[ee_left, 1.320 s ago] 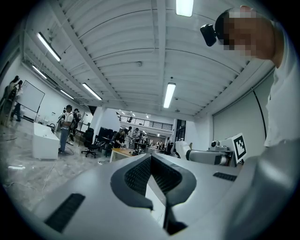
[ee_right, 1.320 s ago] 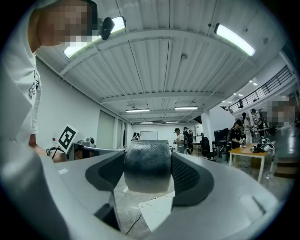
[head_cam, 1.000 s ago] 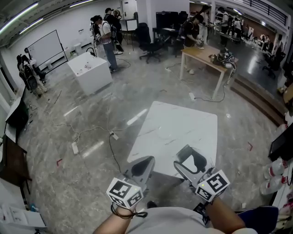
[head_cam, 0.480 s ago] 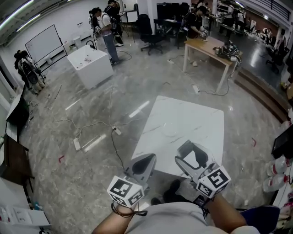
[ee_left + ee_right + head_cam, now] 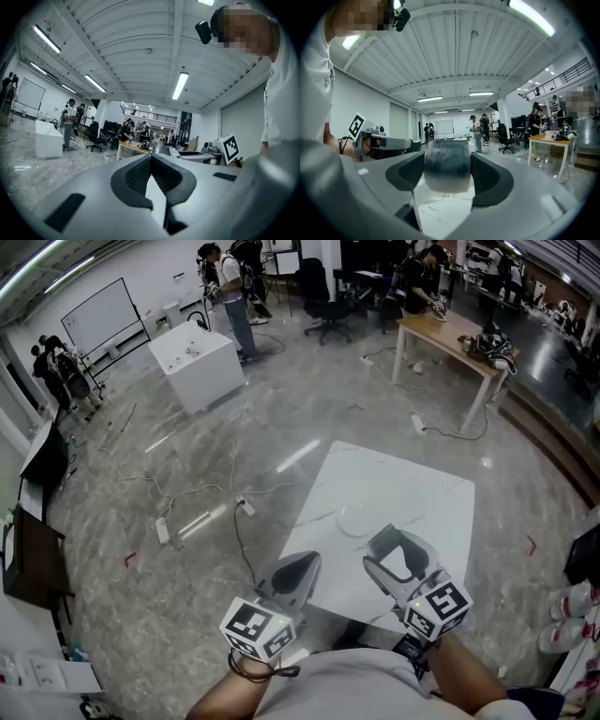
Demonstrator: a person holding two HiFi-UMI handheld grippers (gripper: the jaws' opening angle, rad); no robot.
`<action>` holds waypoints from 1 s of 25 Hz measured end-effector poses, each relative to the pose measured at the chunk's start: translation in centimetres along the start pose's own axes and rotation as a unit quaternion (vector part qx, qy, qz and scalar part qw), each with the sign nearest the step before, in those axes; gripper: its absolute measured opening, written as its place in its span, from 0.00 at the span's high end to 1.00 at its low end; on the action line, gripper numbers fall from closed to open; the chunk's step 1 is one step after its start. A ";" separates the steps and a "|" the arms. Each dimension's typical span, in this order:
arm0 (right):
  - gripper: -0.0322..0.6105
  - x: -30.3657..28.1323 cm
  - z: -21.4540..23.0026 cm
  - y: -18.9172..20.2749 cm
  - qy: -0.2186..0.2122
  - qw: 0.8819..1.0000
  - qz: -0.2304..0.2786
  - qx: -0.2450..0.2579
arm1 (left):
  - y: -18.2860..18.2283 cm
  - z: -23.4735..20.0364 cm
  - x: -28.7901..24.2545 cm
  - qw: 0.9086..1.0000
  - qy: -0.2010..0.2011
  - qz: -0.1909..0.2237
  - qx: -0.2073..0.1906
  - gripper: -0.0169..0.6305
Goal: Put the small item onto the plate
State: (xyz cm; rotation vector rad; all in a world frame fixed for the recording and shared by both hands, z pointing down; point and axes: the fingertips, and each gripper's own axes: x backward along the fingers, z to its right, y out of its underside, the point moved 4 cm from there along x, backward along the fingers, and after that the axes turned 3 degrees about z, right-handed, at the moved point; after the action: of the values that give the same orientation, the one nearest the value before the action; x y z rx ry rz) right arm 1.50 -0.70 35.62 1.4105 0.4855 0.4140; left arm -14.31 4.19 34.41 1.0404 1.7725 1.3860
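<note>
The right gripper [image 5: 384,549] has its fingers closed on the small item [image 5: 447,169], a dark, stubby, rounded piece pinched squarely between the pads; so the pick-up looks done. The left gripper [image 5: 305,563] has its fingers pressed together with nothing between them, as its own view shows; it carries nothing. Both grippers hang side by side over the near edge of the white bench [image 5: 422,486]; the person stands just at that edge. On the bench, a little beyond the right gripper's tips, lies a faint round outline that I take to be the plate [image 5: 360,518], clear or very pale; nothing seems to lie on it, though it is too faint to be sure. What is left, by my reading, is the carry forward and down to the plate, and then the release; the item is held in the air, apart from the plate, so the placing has not begun as far as these views show.
</note>
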 end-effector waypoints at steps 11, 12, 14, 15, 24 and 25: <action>0.48 -5.0 10.8 2.2 -0.015 0.999 -0.033 -0.041 | 1.4 -3.4 -10.9 1.000 -0.021 -0.023 0.003 0.97; 0.49 -5.3 11.4 2.5 -0.016 0.998 -0.037 -0.044 | 1.5 -3.6 -11.5 0.999 -0.024 -0.024 0.002 0.97; 0.49 -6.0 12.4 3.0 -0.019 0.998 -0.044 -0.048 | 2.0 -4.3 -12.6 0.999 -0.032 -0.028 0.002 0.97; 0.49 -6.4 12.8 3.2 -0.020 0.997 -0.047 -0.051 | 2.2 -4.7 -13.1 0.999 -0.035 -0.032 0.003 0.97; 0.49 -9.3 16.1 6.2 -0.012 0.995 -0.079 -0.066 | 4.4 -7.4 -17.7 0.999 -0.028 -0.046 0.005 0.97; 0.49 -9.7 16.4 6.6 -0.009 0.994 -0.085 -0.068 | 4.5 -7.9 -18.2 0.999 -0.025 -0.048 0.007 0.97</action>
State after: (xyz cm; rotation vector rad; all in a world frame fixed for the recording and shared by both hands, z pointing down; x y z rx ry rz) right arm 2.52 -18.85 44.40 1.2293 0.5477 0.2917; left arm -11.63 -14.86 40.95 0.9753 1.7751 1.2804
